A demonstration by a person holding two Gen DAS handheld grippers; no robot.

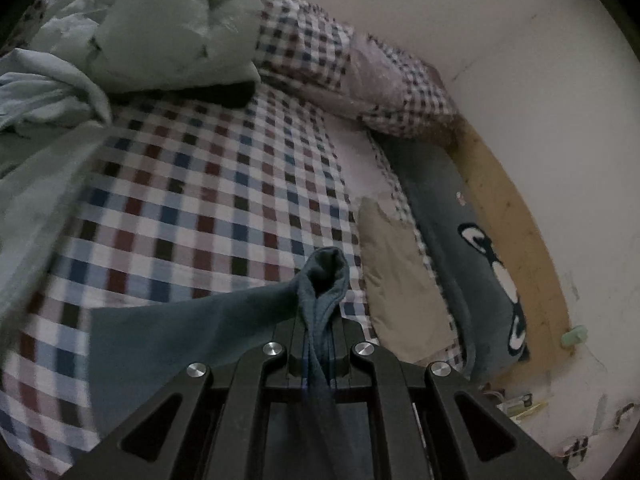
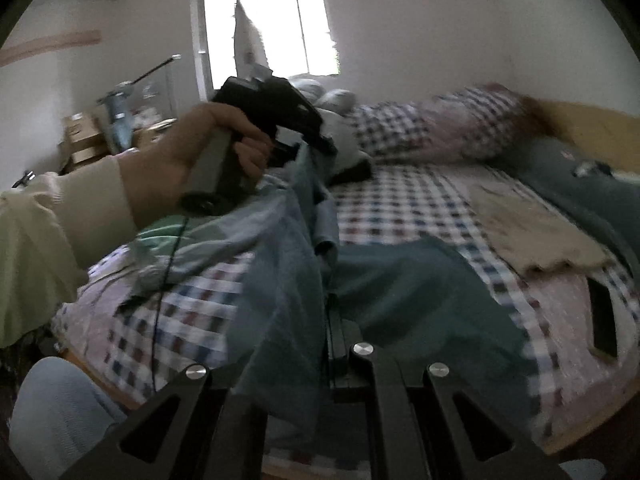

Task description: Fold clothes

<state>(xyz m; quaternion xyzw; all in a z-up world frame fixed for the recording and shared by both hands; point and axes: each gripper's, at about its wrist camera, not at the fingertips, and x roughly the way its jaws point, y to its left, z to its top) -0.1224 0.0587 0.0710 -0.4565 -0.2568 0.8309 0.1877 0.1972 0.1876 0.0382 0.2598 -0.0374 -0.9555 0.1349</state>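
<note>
A blue-grey garment [image 1: 168, 332] hangs between both grippers above the checked bed sheet [image 1: 192, 184]. My left gripper [image 1: 320, 320] is shut on a bunched edge of it, which pokes out past the fingertips. In the right wrist view the left gripper [image 2: 316, 140] is held up by a hand at the left, with the garment [image 2: 400, 280] draping down from it. My right gripper [image 2: 330, 320] is shut on the garment's near edge; cloth covers its left finger.
A beige folded cloth [image 1: 400, 280] and a dark teal blanket with a white pattern [image 1: 472, 248] lie at the bed's right side by the wall. A pale green duvet [image 1: 160, 28] and a checked pillow [image 1: 392, 92] lie at the bed's head. A dark flat object [image 2: 604, 316] lies on the sheet.
</note>
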